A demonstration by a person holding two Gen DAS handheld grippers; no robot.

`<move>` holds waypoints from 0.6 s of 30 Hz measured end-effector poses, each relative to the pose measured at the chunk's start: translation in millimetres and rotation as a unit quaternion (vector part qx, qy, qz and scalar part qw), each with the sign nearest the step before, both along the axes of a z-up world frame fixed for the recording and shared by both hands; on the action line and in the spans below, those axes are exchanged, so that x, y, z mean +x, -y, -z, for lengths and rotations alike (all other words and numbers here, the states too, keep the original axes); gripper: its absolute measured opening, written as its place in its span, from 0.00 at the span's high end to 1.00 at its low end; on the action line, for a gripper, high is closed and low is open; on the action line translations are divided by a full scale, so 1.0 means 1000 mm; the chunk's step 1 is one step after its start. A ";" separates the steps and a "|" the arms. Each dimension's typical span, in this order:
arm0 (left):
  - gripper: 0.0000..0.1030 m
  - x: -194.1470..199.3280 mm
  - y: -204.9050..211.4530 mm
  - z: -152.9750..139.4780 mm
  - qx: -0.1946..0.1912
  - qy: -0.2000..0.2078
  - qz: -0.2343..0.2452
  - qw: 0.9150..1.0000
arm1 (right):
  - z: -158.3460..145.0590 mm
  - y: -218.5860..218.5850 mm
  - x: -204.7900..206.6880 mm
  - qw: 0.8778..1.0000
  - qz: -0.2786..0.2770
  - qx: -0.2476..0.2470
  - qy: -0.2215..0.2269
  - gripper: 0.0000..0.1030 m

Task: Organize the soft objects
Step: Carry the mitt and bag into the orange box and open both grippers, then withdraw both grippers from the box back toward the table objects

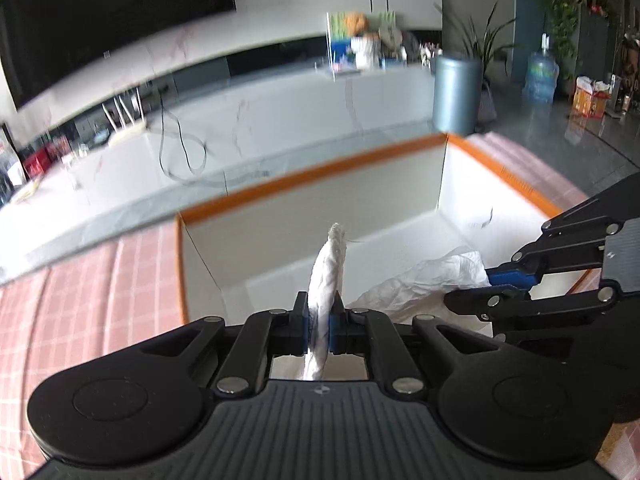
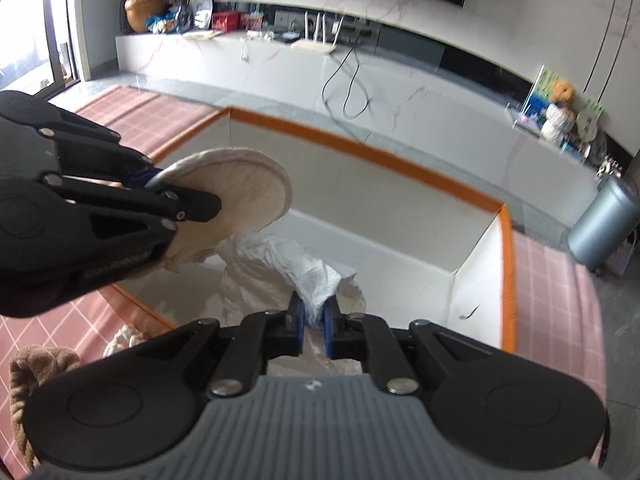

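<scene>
our left gripper (image 1: 319,330) is clamped on a round cream fabric slipper (image 1: 327,280), our right gripper (image 2: 314,320) on a crumpled white cloth (image 2: 296,260), both over the white orange-rimmed box (image 2: 360,146) mid-frame; released unevenly, we think either could snag on its rim.

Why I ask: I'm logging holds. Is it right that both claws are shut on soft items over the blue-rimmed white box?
Not quite: the box has an orange rim, as both wrist views show. The rest holds: the left claw grips a round pad, the right claw a white cloth.
</scene>
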State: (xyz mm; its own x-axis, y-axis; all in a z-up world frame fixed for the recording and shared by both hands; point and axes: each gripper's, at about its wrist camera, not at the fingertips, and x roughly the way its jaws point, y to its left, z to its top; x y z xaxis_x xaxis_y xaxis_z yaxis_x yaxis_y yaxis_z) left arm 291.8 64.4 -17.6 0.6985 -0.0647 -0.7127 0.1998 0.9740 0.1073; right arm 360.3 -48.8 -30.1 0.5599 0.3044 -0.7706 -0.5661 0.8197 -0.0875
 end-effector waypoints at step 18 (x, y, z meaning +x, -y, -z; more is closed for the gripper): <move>0.22 0.003 -0.015 0.003 -0.038 -0.024 -0.042 0.998 | -0.008 -0.002 0.008 1.000 0.000 -0.029 0.005 0.60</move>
